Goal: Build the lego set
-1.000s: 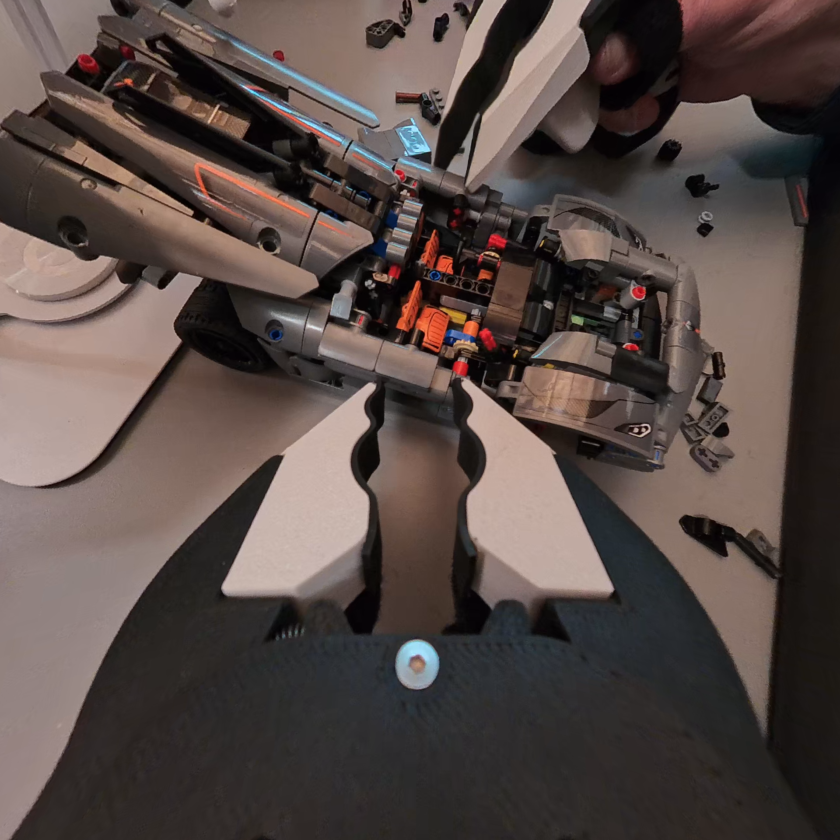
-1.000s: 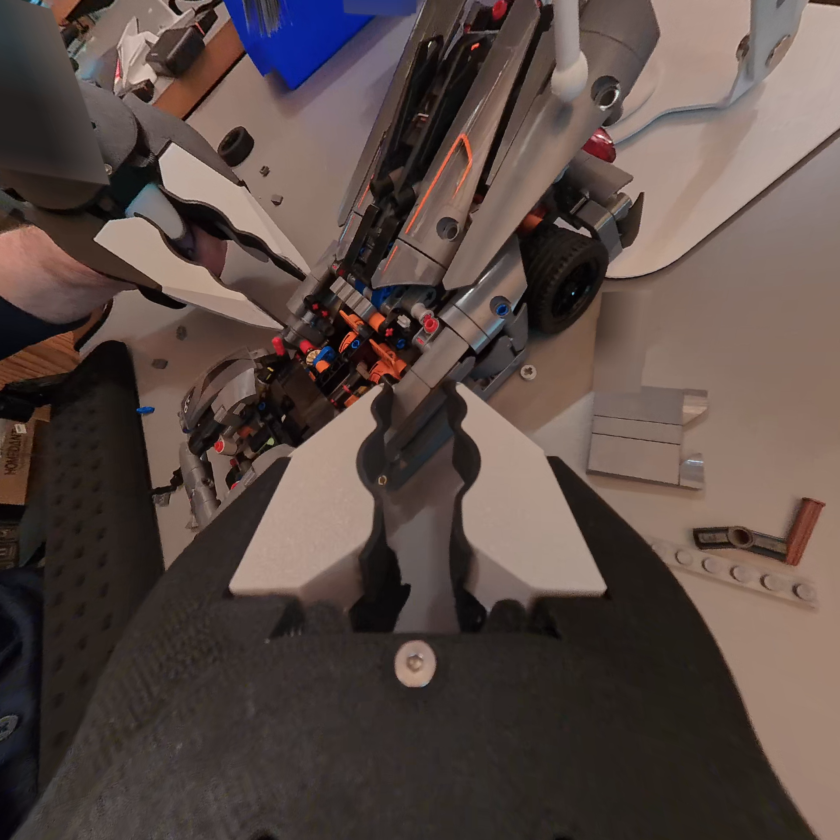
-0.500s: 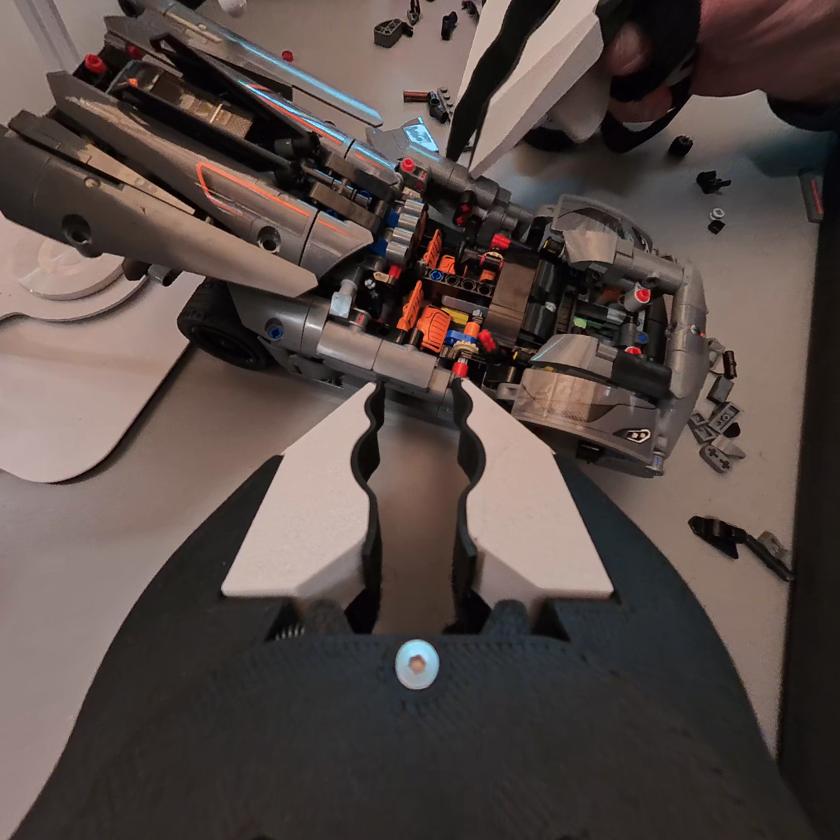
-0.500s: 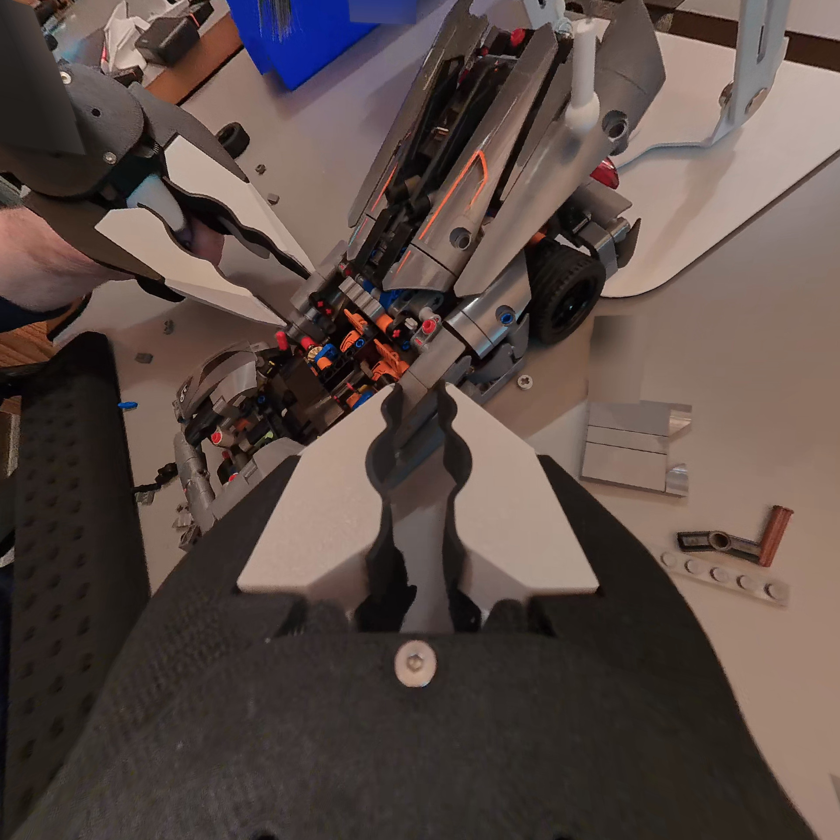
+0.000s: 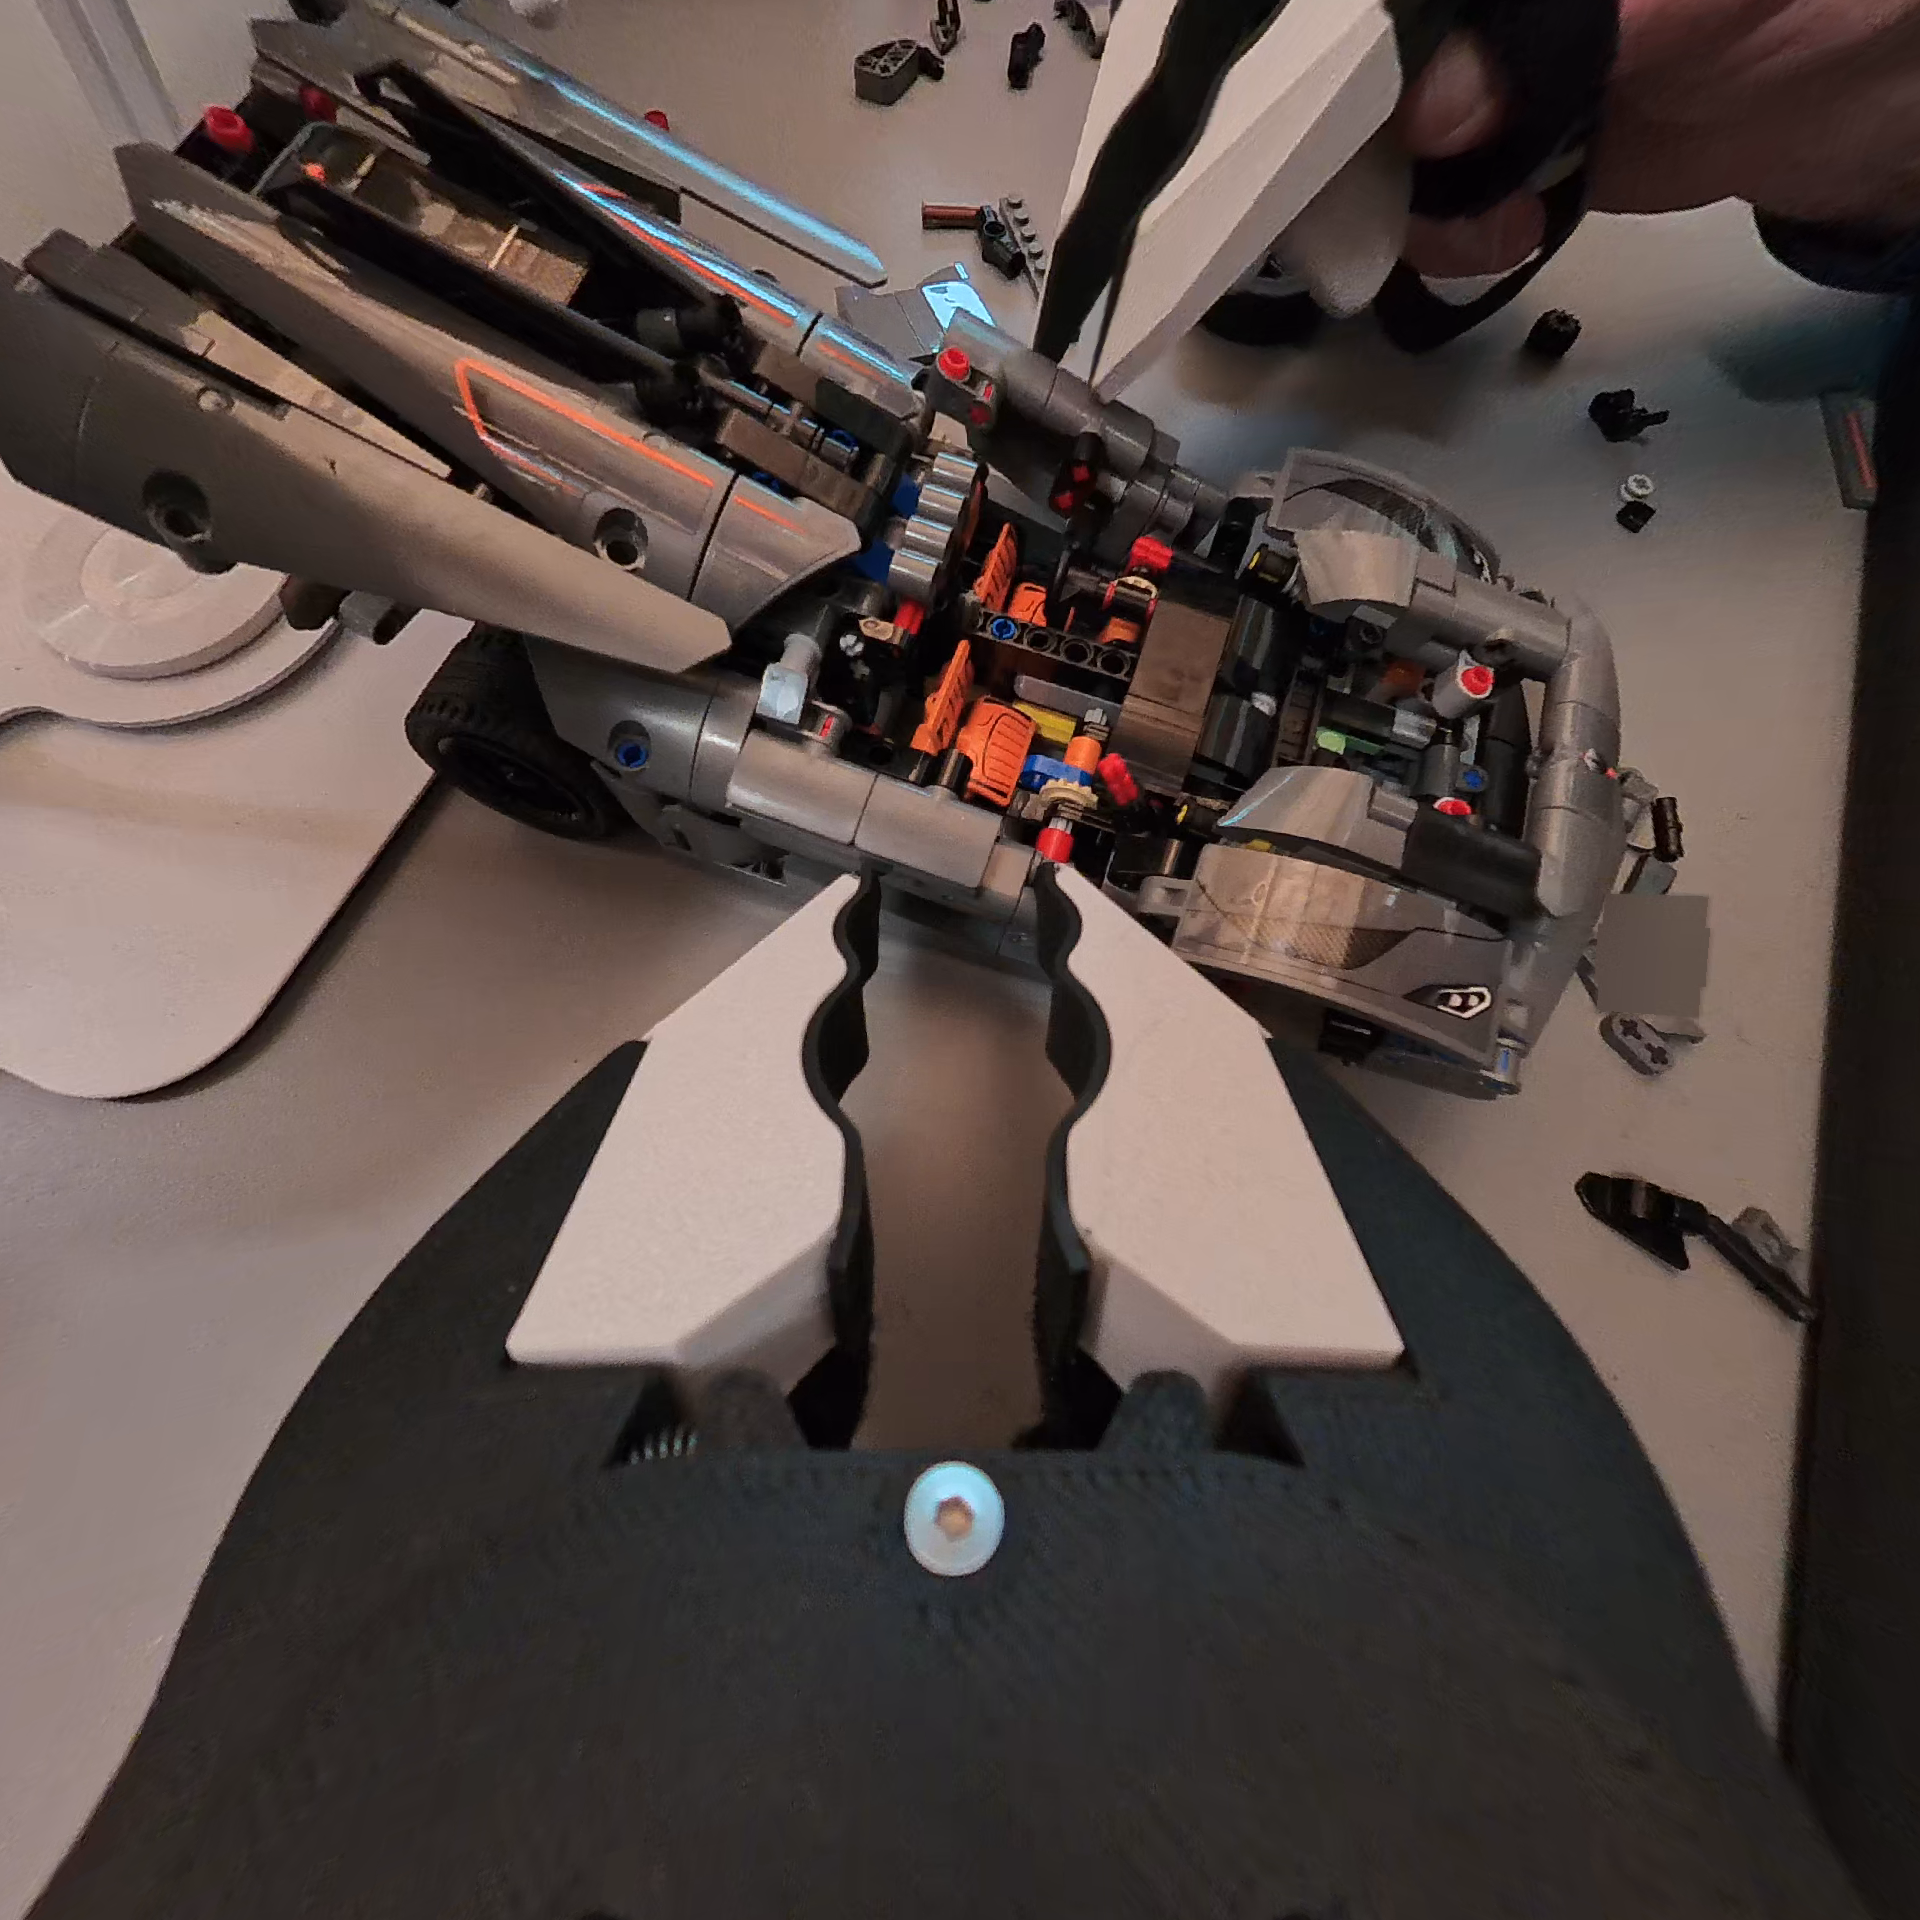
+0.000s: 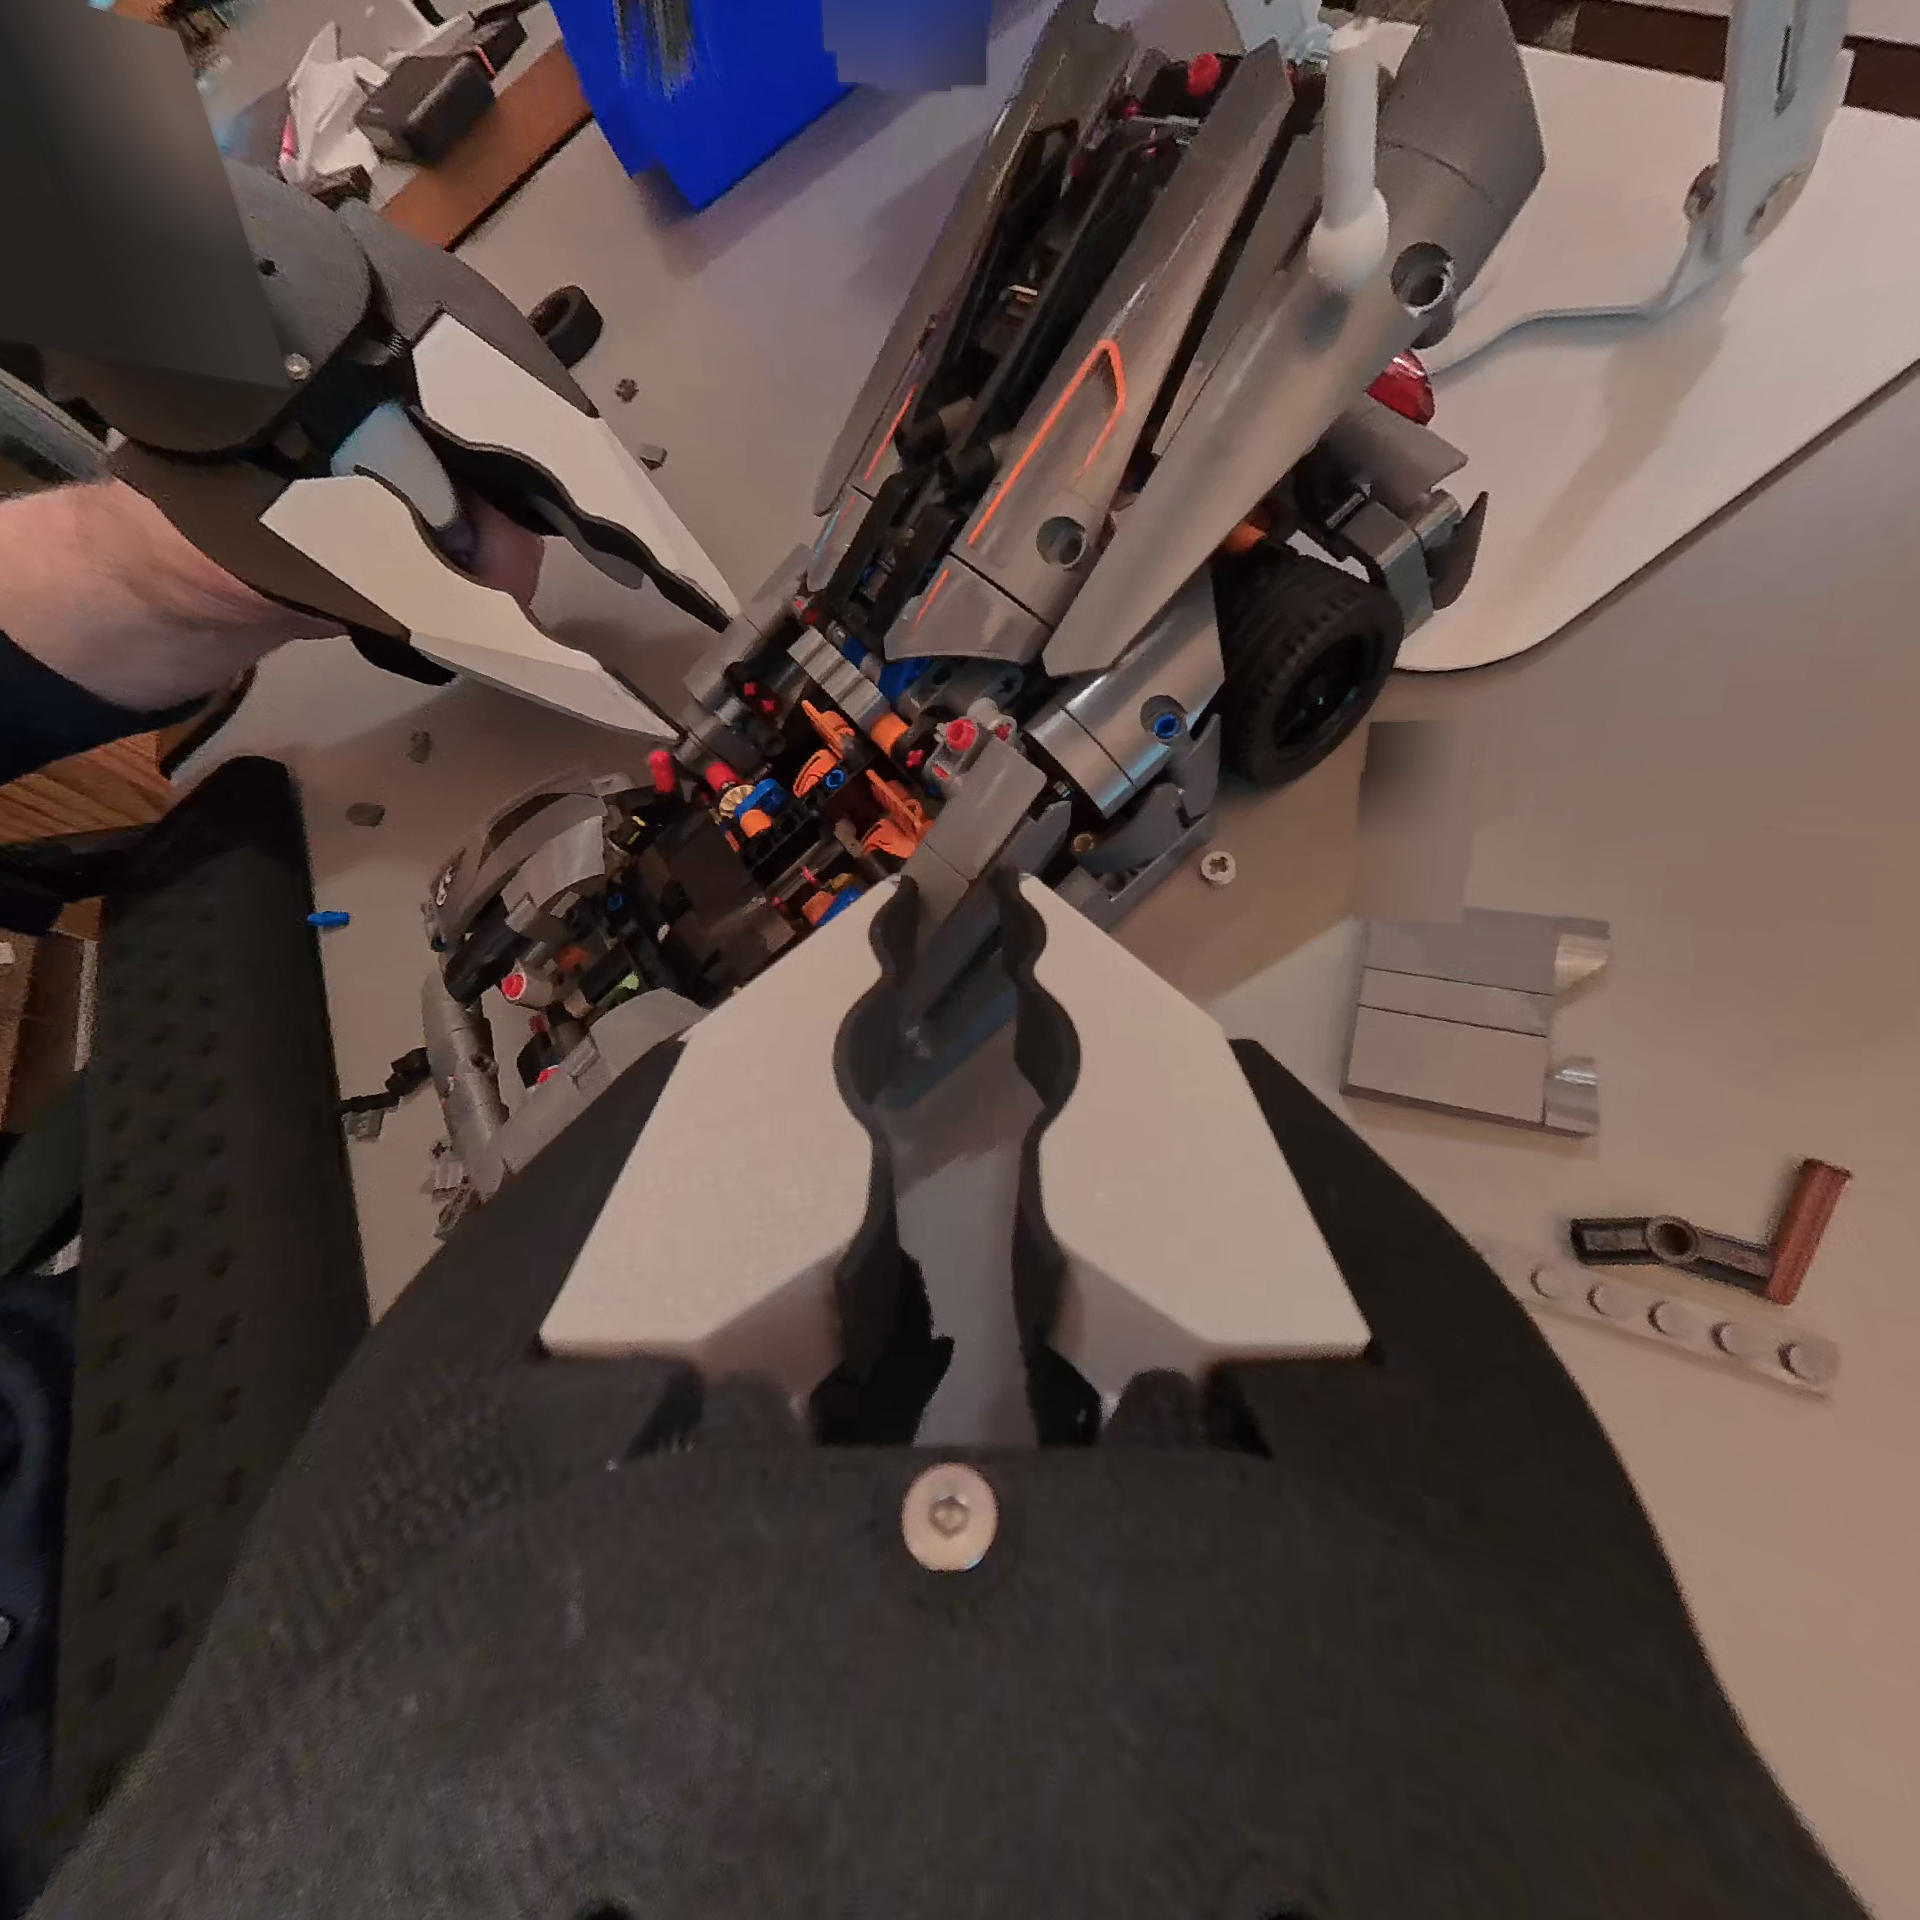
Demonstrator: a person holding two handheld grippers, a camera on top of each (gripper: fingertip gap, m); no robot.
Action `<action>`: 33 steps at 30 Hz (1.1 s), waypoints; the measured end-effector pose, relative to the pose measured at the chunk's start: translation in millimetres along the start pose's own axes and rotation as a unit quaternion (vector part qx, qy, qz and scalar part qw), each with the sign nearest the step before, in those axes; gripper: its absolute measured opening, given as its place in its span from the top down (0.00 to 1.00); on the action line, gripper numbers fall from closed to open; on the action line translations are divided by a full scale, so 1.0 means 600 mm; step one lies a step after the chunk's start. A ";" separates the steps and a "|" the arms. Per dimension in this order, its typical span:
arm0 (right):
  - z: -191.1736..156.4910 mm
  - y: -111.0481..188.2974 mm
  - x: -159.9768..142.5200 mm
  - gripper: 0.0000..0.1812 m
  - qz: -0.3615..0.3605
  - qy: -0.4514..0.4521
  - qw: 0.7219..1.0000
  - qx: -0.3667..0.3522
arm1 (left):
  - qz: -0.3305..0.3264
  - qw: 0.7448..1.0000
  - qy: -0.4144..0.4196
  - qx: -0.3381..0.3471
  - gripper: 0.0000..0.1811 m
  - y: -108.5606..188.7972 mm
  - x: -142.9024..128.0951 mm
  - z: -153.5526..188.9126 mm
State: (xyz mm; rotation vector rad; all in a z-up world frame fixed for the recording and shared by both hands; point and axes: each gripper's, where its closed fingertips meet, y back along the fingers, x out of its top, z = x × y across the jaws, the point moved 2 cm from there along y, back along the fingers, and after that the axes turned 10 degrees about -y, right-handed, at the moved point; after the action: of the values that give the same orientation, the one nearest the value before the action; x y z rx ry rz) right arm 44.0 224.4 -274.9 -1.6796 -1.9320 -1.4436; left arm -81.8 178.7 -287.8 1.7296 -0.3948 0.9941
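Steadying the car (image 5: 1039, 665) at table centre: left gripper (image 5: 951, 883) open astride its 6 o'clock sill, right gripper (image 6: 961, 935) pinching the sill (image 6: 966, 935) opposite; press gently, keep the raised rear cover clear.

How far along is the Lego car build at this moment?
Done: the chassis, rear wheel and raised rear cover are assembled. In hand: the right gripper clamps one side sill; the left gripper touches the other sill. Left: cockpit unroofed, loose pieces unused.

left tongs (image 5: 951, 883) parted, right tongs (image 6: 956, 883) clamped
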 end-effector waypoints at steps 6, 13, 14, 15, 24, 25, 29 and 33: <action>0.001 -0.001 0.000 0.92 0.001 -0.001 1.000 -0.007 | -0.001 1.000 0.000 0.001 0.85 0.000 0.000 -0.001; 0.007 -0.010 0.007 0.81 0.011 0.012 0.999 -0.039 | -0.001 1.000 -0.002 0.001 0.85 -0.001 0.000 -0.001; 0.003 -0.013 0.006 0.83 0.008 0.004 1.000 -0.028 | -0.002 1.000 -0.002 0.001 0.85 -0.001 0.000 -0.001; 0.003 -0.014 0.005 0.85 0.008 -0.001 1.000 -0.025 | -0.002 1.000 -0.002 0.001 0.85 -0.001 0.000 -0.001; 0.016 -0.017 -0.001 0.86 -0.002 -0.041 0.999 -0.033 | -0.003 1.000 -0.018 0.005 0.84 -0.002 0.002 0.001; 0.015 -0.017 0.000 0.87 -0.002 -0.040 0.999 -0.035 | -0.005 1.000 -0.023 0.007 0.84 -0.002 0.002 0.001; 0.013 -0.017 0.001 0.86 -0.001 -0.040 0.999 -0.028 | -0.012 0.999 -0.033 0.012 0.84 -0.002 0.003 0.001; 0.013 -0.016 0.000 0.86 -0.003 -0.046 0.999 -0.023 | -0.020 0.999 -0.045 0.016 0.84 -0.002 0.004 0.002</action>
State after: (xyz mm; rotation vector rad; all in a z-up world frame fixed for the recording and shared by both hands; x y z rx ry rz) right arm 39.5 231.5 -283.9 -1.7909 -1.9668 -1.4470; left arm -79.0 178.5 -287.2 1.8090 -0.4037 0.8999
